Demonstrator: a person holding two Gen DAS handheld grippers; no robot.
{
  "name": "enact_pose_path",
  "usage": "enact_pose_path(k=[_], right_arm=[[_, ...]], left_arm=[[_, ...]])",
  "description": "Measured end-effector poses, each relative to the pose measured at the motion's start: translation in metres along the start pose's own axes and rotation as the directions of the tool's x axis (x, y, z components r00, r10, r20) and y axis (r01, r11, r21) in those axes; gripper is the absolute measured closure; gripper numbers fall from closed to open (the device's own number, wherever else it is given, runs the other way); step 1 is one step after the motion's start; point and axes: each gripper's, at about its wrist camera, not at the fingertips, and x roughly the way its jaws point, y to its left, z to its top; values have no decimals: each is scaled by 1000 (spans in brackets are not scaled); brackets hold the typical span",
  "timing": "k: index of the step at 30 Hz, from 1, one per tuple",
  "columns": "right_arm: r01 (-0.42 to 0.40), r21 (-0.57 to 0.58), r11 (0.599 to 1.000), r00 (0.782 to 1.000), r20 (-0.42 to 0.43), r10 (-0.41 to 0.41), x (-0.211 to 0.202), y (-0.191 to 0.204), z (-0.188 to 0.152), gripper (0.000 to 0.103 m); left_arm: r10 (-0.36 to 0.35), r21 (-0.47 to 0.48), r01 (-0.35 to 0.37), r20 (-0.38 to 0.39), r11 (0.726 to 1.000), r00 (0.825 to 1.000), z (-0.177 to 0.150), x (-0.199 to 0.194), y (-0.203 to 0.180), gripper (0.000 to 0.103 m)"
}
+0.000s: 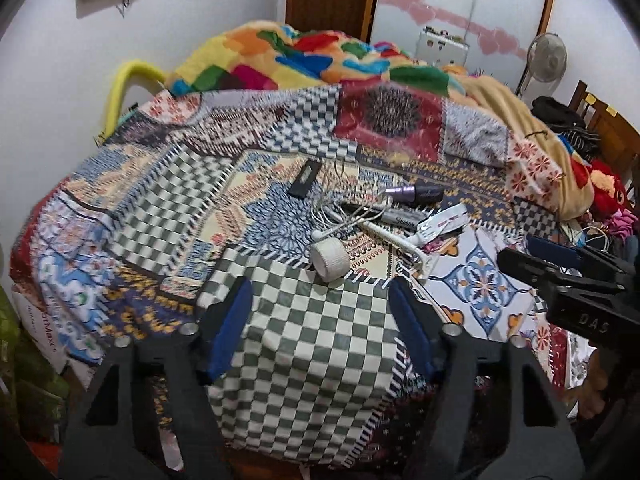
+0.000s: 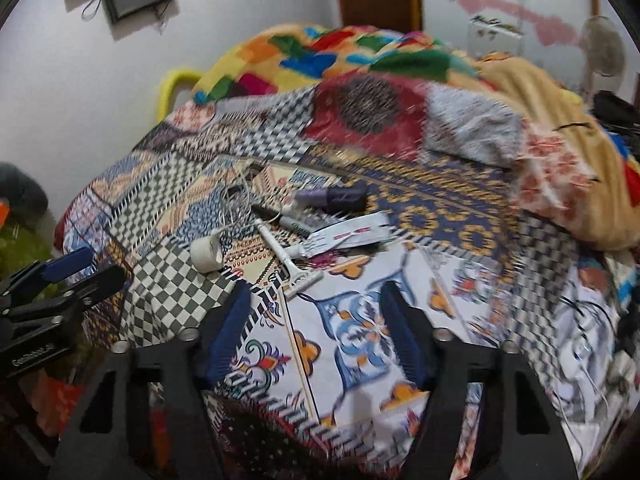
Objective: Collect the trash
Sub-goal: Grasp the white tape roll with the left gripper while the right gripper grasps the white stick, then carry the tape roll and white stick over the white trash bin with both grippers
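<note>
A small pile of clutter lies on the patchwork bedspread [image 1: 304,332]: a white tape roll [image 1: 330,260] [image 2: 206,254], a white razor [image 1: 400,246] [image 2: 288,264], a Sharpie marker [image 1: 396,216] [image 2: 304,222], a purple and black tube [image 1: 416,193] [image 2: 332,198], a white wrapper [image 1: 444,220] [image 2: 348,236], a tangled white cable [image 1: 344,212] [image 2: 236,200] and a flat black bar [image 1: 306,178]. My left gripper [image 1: 320,286] hovers open just short of the tape roll, nothing between its fingers. My right gripper [image 2: 315,288] is open just short of the razor head, also with nothing in it.
Each gripper shows in the other's view: the right gripper [image 1: 532,256], the left gripper [image 2: 86,274]. A colourful fleece blanket [image 1: 304,56] is heaped at the bed's far end. A fan [image 1: 546,58], a wooden chair [image 1: 608,128] and clothes stand on the right. A wall runs along the left.
</note>
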Motion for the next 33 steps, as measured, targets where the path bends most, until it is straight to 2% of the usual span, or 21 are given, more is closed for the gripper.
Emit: enact_pose_path(k=[2, 6, 12, 16, 24, 25, 26, 27, 33], right_arm=[[-40, -29, 999, 999, -31, 39, 20, 0, 4, 60], [-98, -60, 993, 992, -89, 93, 57, 2, 10, 78], [-146, -113, 983, 984, -120, 133, 84, 7, 13, 81], [-143, -157, 977, 983, -138, 121, 97, 11, 13, 82], [-137, -193, 972, 983, -147, 109, 108, 15, 13, 82], [-133, -193, 972, 984, -143, 106, 108, 15, 12, 82], [-126, -192, 973, 985, -140, 100, 109, 16, 12, 85], [-123, -185, 975, 985, -139, 98, 110, 16, 12, 90], [-138, -163, 977, 983, -146, 115, 106, 21, 7, 94]], left_arm=[[-15, -15, 14, -27, 1000, 1000, 3, 19, 0, 49], [-38, -49, 35, -66, 998, 997, 5, 48, 3, 60], [-64, -68, 59, -86, 996, 994, 6, 74, 0, 62], [-61, -96, 52, -99, 994, 993, 8, 90, 2, 62], [28, -72, -34, -83, 997, 996, 6, 107, -5, 62], [34, -71, -40, -82, 997, 996, 6, 108, -5, 67], [35, -72, -41, -83, 997, 996, 5, 108, -5, 76], [29, -76, -36, -83, 996, 996, 5, 108, -4, 78], [14, -74, -18, -60, 997, 998, 7, 94, -4, 79]])
